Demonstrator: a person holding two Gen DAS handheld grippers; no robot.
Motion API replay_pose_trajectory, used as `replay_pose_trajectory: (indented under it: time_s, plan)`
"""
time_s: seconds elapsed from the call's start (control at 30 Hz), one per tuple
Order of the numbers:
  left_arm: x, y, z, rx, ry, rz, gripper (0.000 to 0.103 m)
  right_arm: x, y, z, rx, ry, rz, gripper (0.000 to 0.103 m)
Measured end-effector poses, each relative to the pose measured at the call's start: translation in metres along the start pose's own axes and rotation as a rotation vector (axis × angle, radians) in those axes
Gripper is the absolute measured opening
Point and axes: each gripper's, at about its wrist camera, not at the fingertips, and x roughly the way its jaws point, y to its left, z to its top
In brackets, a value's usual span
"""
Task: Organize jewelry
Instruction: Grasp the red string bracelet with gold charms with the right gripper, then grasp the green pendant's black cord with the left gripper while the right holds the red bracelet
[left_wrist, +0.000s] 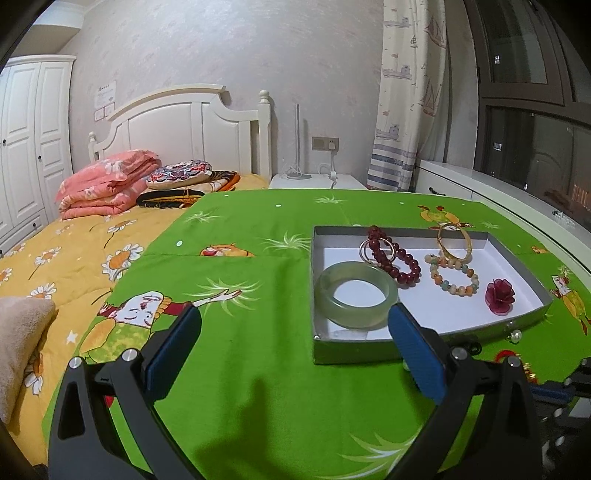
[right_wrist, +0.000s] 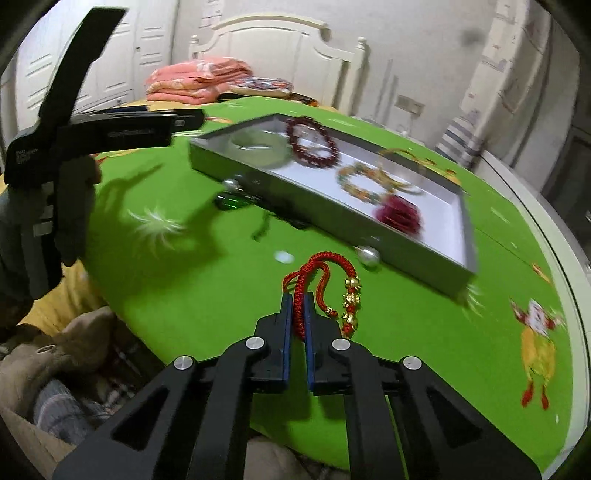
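Left gripper (left_wrist: 291, 347), jaws wide and empty, hovers over the green cloth (left_wrist: 240, 387) before the grey tray (left_wrist: 424, 345). The tray holds a jade bangle (left_wrist: 356, 295), dark red bead bracelet (left_wrist: 397, 258), gold bangle (left_wrist: 452, 242), pastel bead bracelet (left_wrist: 453, 277) and red flower (left_wrist: 500, 291). Right gripper (right_wrist: 297, 302) pinches the red cord bracelet (right_wrist: 325, 280), short of the tray; two pearl pieces (right_wrist: 367, 255) and a green item (right_wrist: 229, 202) apparently remain outside.

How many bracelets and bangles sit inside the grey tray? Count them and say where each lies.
4, perhaps more hidden: jade bangle at the near-left corner, dark red bead bracelet behind it, gold bangle propped at the back, pastel bead bracelet just in front of it.
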Motion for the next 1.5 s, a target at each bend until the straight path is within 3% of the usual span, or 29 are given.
replay_pose_trajectory:
  time_s: [0.2, 0.4, 0.6, 0.73, 0.83, 0.9, 1.23, 1.37, 1.5]
  plan:
    - [0.001, 0.0, 0.0, -0.002, 0.002, 0.003, 0.098, 0.003, -0.01, 0.005, 0.081, -0.014, 0.065, 0.012]
    - [0.001, 0.0, 0.0, -0.002, 0.002, 0.002, 0.098, 0.011, -0.016, 0.015, 0.139, -0.013, 0.041, 0.025]
    - [0.001, 0.0, 0.0, -0.002, 0.001, 0.002, 0.098, 0.022, -0.023, 0.016, 0.187, 0.013, 0.022, 0.029]
    - [0.001, 0.0, -0.001, -0.001, 0.002, 0.002, 0.098, 0.026, -0.021, 0.017, 0.163, -0.008, 0.018, 0.029]
    - [0.001, 0.0, -0.001, -0.001, 0.002, 0.003, 0.098, 0.023, -0.013, 0.015, 0.123, -0.026, 0.03, 0.011]
    - [0.001, 0.0, -0.001, -0.001, 0.002, 0.002, 0.098, 0.022, -0.009, 0.013, 0.099, -0.039, 0.019, 0.008]
    - [-0.002, -0.006, 0.0, 0.013, 0.006, -0.033, 0.098, 0.012, -0.016, 0.002, 0.126, -0.085, 0.019, 0.007]
    - [-0.016, -0.026, -0.012, 0.04, 0.01, -0.141, 0.096, 0.009, -0.019, -0.001, 0.144, -0.098, 0.026, 0.007]
    - [-0.018, -0.066, -0.022, 0.162, 0.038, -0.206, 0.083, 0.006, -0.02, -0.003, 0.144, -0.107, 0.032, 0.007]
